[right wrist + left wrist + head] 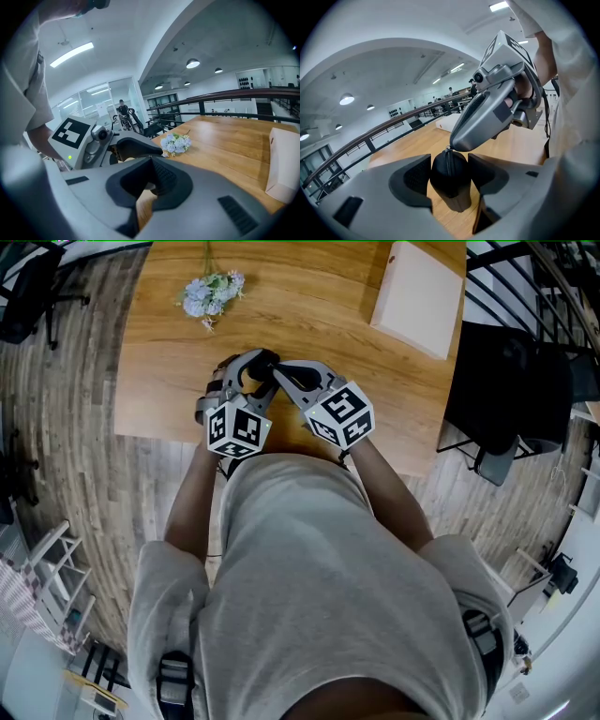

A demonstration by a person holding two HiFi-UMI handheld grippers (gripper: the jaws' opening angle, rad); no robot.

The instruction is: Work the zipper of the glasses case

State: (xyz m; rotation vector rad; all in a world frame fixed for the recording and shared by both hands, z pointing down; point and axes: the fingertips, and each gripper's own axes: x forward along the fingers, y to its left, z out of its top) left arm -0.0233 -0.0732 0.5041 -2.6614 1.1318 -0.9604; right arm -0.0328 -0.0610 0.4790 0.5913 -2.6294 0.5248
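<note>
My left gripper [449, 174] is shut on the black glasses case [451, 190], which stands on end between its pads above the wooden table [520, 145]. The zipper [449, 164] runs up the case's end to the pull [448, 149]. My right gripper [456, 144] comes in from the upper right, jaws shut, with its tip pinched on that pull. In the head view both grippers meet near the table's front edge, the left gripper [251, 362] and the right gripper [278, 371], and the case is mostly hidden. The right gripper view shows its jaws [149, 161] closed, the case hidden behind them.
A small bunch of pale blue flowers [211, 292] lies at the far left of the table [309, 296]. A white box [417, 296] sits at the far right. A black chair [511, 390] stands beside the table's right edge. A railing runs beyond.
</note>
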